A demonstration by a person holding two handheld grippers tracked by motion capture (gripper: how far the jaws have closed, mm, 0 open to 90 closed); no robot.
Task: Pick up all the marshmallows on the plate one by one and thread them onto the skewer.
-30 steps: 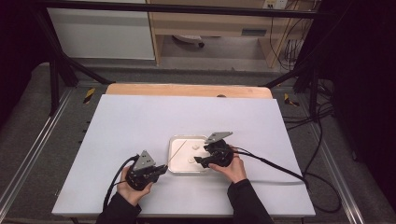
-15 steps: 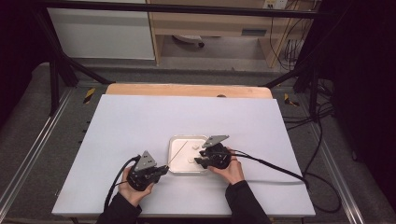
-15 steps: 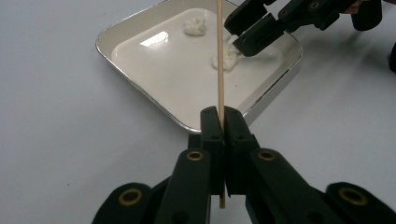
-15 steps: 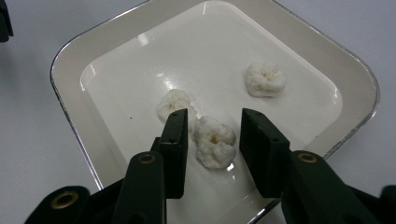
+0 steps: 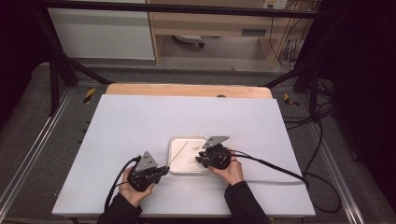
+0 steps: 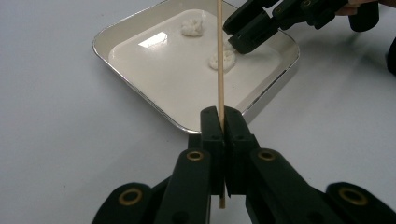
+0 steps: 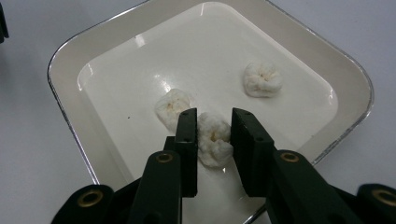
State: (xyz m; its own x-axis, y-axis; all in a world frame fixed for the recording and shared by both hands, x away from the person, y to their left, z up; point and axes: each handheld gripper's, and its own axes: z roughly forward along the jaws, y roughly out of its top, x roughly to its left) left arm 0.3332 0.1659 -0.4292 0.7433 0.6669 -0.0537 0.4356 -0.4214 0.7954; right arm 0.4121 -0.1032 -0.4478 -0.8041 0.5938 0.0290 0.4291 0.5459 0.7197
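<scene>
The thin wooden skewer [image 6: 220, 56] runs past the left gripper view's top edge, tip unseen. In the right gripper view, the right tool [image 7: 214, 122] partly covers one white puffy lump [image 7: 213, 140]; whether its pads press it cannot be told.

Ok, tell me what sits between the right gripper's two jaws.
A white dumpling sits between the jaws of the right gripper, which have just been closing on it inside the tray. The right gripper view shows this.
</scene>
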